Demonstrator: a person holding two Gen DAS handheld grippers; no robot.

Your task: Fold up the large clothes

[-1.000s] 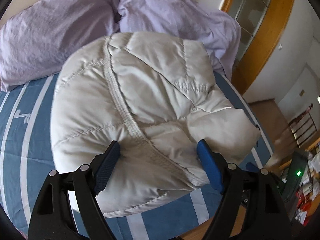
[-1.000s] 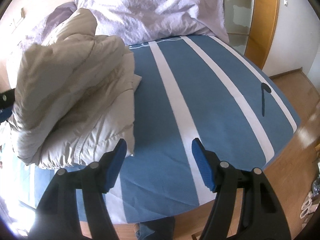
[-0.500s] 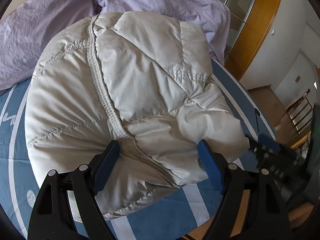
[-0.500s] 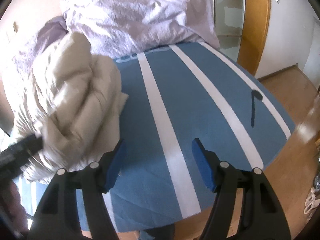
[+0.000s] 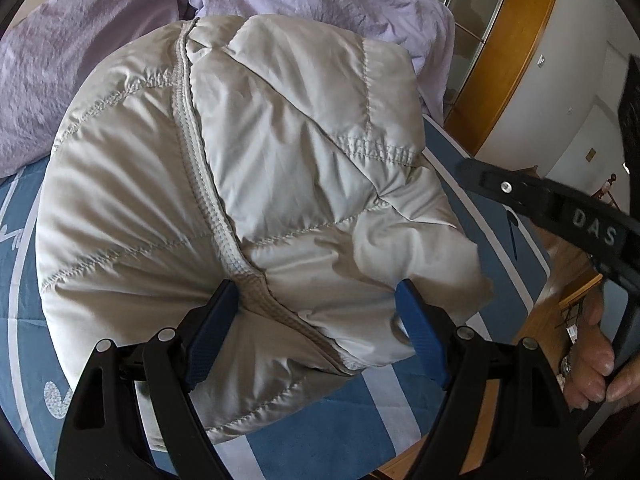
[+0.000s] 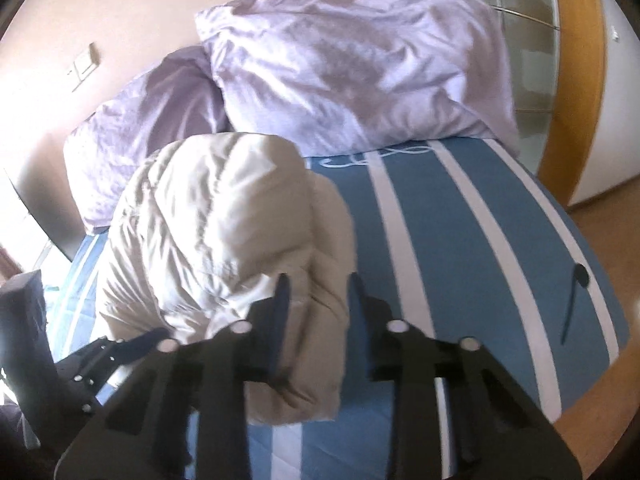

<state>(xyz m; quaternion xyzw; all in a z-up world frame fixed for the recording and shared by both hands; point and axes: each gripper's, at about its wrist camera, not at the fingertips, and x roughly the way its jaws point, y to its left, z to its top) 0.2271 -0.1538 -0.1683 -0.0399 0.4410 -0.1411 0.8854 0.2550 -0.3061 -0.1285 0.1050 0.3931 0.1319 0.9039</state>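
Note:
A puffy off-white quilted jacket [image 5: 280, 160] stands bundled on the blue striped bed sheet [image 5: 360, 412]. My left gripper [image 5: 316, 292] spans the bundle's near end with its jaws wide, both blue pads sunk into the fabric. In the right wrist view the jacket [image 6: 220, 220] rises as a tall mound. My right gripper [image 6: 318, 280] is at its right edge with its jaws closing, and a fold of fabric fills the narrow gap between them, though that view is blurred. A black finger [image 5: 520, 192] of the right gripper and the hand [image 5: 596, 360] holding it show at the right of the left wrist view.
Two lilac pillows [image 6: 340, 68] lie against the wall behind the jacket. The blue sheet [image 6: 460, 240] stretches to the right, with a dark mark [image 6: 576, 292] near its edge. A wooden frame with glass [image 5: 508, 60] stands past the bed's far right corner.
My right gripper swung left from over the bare sheet to the jacket's right edge and its jaws narrowed sharply. It came into the left wrist view. The left grip held.

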